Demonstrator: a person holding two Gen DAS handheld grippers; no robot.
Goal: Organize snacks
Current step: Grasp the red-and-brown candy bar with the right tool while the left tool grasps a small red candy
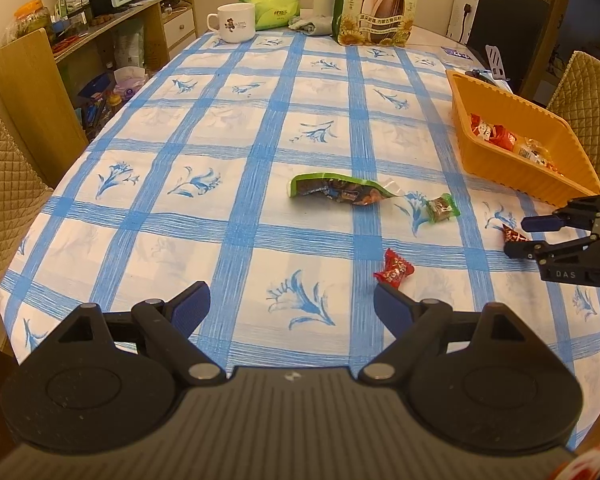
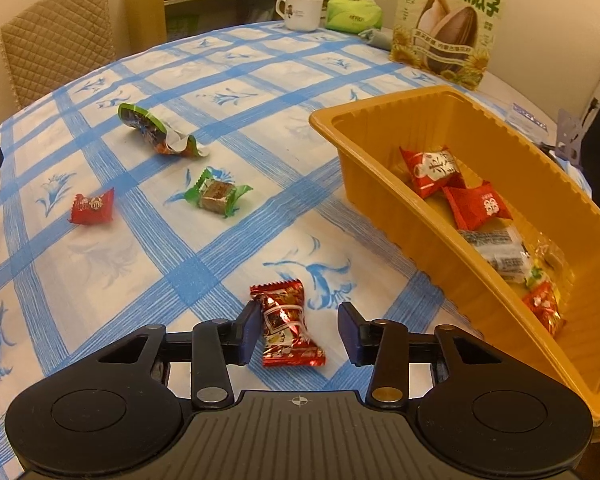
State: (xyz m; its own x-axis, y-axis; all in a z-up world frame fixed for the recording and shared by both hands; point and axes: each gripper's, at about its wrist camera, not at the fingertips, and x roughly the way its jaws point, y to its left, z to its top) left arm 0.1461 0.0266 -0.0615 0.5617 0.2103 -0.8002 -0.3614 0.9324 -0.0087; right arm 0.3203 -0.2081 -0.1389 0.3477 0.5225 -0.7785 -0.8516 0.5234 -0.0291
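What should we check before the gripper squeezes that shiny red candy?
1. Shiny red candy sits between the right gripper fingers: ok.
2. Both pads pressing the candy: not ok; one touches it, a gap shows at the other.
3. Orange tray close by with room left: ok.
4. Nothing lies between candy and tray: ok.
5. Left gripper open, empty, out of the way: ok.
6. Candy lifted off the tablecloth: not ok, it lies flat.

4 candies [image 2: 288,322] lie left of tray [image 2: 384,100].
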